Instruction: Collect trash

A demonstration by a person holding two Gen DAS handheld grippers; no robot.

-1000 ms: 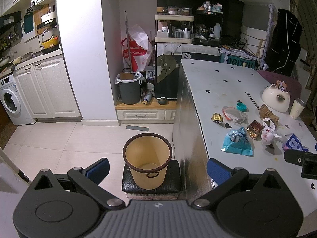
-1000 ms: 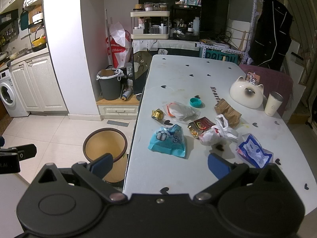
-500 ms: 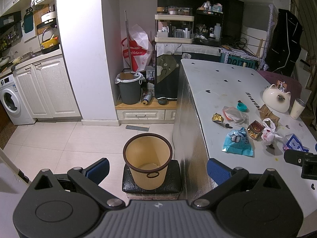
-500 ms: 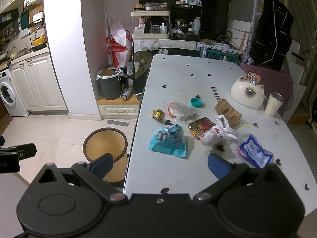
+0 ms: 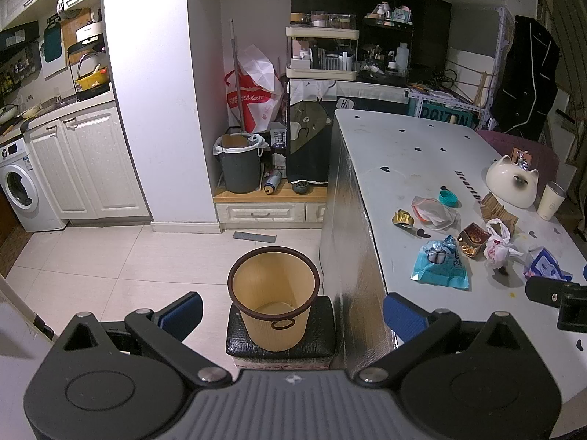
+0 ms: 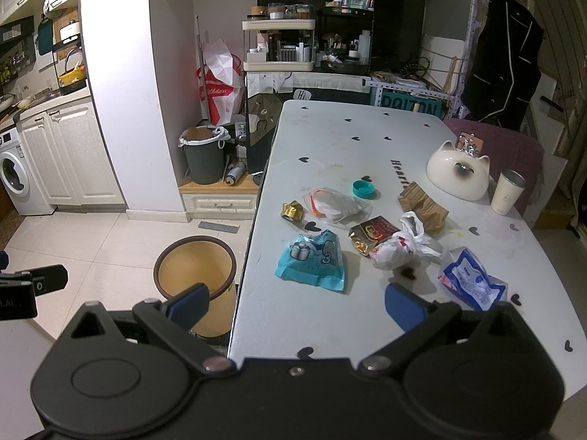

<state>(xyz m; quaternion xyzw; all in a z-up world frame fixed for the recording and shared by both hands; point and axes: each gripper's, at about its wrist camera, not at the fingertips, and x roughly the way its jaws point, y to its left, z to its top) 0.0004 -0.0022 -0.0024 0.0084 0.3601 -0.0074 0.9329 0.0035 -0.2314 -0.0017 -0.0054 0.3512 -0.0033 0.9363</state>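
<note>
My left hand-held gripper (image 5: 291,306) and right hand-held gripper (image 6: 297,302) hang wide open and empty. Crumpled wrappers, led by a light-blue plastic pouch (image 6: 312,262), litter the white tabletop (image 6: 348,139) near its left edge; the tan round wastebasket (image 5: 273,295) stands on the floor beside it.

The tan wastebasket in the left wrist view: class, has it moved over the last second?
No. The tan wastebasket sits on the same black cushion, the same way off the table edge, as one second ago.
</note>
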